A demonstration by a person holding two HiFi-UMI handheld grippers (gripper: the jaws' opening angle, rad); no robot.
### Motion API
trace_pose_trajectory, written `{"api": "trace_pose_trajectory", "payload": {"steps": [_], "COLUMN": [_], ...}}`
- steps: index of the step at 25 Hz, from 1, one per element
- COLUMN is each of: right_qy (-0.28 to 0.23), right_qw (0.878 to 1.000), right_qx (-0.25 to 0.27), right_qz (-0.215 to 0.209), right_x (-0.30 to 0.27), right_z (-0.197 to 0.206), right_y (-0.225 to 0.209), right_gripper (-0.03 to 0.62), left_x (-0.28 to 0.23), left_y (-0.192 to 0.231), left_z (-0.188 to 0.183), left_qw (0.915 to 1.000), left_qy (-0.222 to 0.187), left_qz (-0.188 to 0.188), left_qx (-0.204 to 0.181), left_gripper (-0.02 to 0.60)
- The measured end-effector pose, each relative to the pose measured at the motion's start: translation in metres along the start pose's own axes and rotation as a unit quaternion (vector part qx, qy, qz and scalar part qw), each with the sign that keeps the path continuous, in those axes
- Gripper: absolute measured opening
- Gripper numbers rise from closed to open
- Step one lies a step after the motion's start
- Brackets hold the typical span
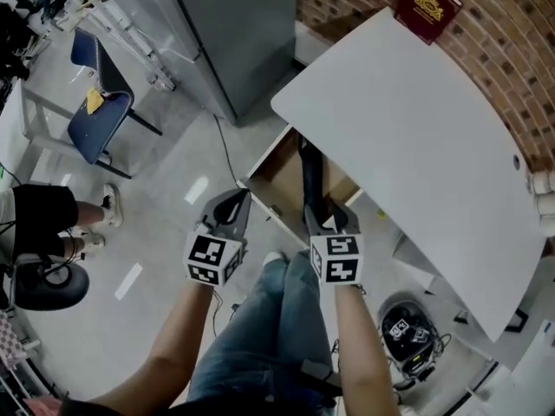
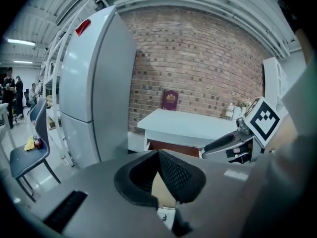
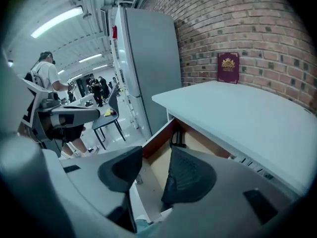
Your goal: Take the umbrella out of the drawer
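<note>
Umbrella (image 1: 310, 173), seemingly lengthwise between pulled-out drawer (image 1: 267, 154) walls; right hand-held gripper (image 3: 152, 157) apart, empty; left hand-held gripper (image 2: 157, 155) pinched together.

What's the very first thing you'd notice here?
Probably the open drawer under the white table, with a dark umbrella lying inside. The left gripper and right gripper hover over its front edge, and a red book stands against the brick wall at the table's far end.
</note>
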State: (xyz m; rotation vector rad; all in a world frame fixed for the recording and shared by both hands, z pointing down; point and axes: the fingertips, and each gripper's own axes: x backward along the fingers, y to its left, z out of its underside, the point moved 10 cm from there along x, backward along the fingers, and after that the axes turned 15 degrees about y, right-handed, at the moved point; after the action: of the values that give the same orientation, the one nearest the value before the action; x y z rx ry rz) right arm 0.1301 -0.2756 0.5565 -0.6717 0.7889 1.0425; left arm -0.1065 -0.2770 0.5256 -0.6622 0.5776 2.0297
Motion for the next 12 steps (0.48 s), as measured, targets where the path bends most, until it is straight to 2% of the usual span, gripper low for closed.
{"api": "trace_pose_trajectory", "payload": {"steps": [12], "right_qy": [0.102], "right_qw": [0.992], "right_qx": [-0.054], "right_qz": [0.041], "right_x": [-0.114], "right_z": [0.030], "right_y": [-0.022], "right_gripper": [0.215], "left_x": [-0.066], "left_y": [0.015], "left_z": [0.042], "left_qw": [0.9996], "left_qy": [0.023], "left_qz": [0.007], "left_qx": [0.012], "left_gripper": [-0.003]}}
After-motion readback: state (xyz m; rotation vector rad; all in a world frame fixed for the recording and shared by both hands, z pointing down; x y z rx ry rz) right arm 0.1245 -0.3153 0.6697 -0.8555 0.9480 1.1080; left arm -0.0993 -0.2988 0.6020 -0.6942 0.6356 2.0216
